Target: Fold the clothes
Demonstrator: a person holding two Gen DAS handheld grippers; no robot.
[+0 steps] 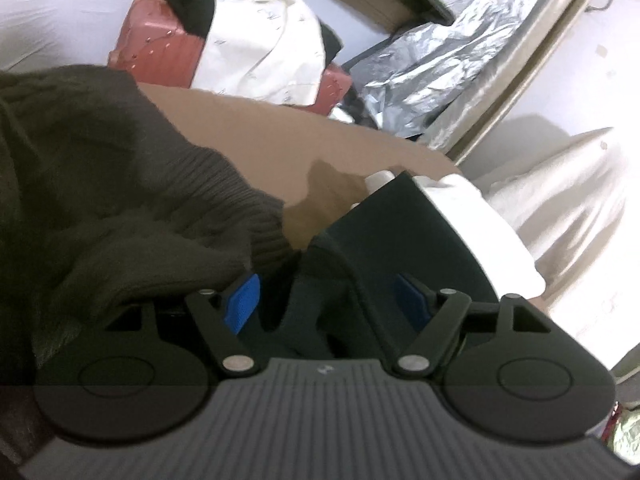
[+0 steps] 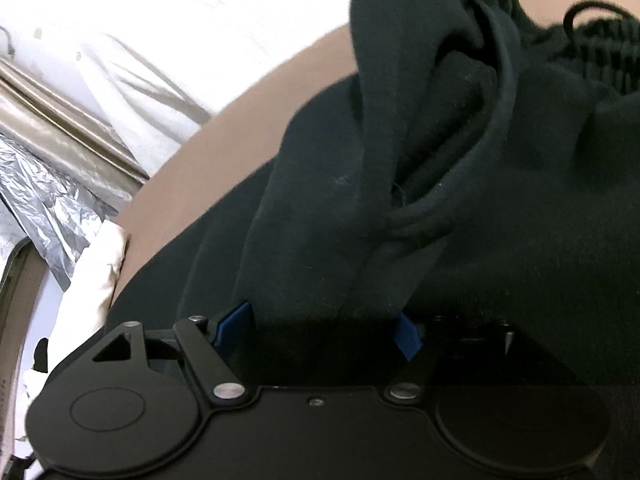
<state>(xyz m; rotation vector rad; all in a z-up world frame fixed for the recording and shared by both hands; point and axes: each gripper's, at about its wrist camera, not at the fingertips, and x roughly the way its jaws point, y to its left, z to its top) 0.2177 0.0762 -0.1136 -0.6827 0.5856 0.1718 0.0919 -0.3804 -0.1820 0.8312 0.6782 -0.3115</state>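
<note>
The blue fingers (image 1: pixel 242 304) of the left gripper (image 1: pixel 328 300) are seen spread wide, with a fold of the dark navy garment (image 1: pixel 400 232) bunched up between them; neither pad is seen pressing on the cloth. The left gripper is angled downward toward the tan surface (image 1: pixel 248 136), and it is rolled so that the scene appears tilted. A brown knitted sweater (image 1: pixel 100 168) is draped to the left of the left finger, its ribbed hem lying near that finger, while the navy garment is spread from the gap toward the right edge of the tan surface, beside a white cloth (image 1: pixel 480 216). In the right wrist view, the blue fingers (image 2: pixel 234 330) of the right gripper (image 2: pixel 320 332) are likewise held apart, and a thick ridge of the same navy garment is seen rising from between them; whether the pads touch it cannot be told. This gripper is also pitched downward, close over the cloth. Beyond the far edge of the surface, a red suitcase (image 1: pixel 160 40) and crumpled silver sheeting (image 1: pixel 440 64) are visible.
</note>
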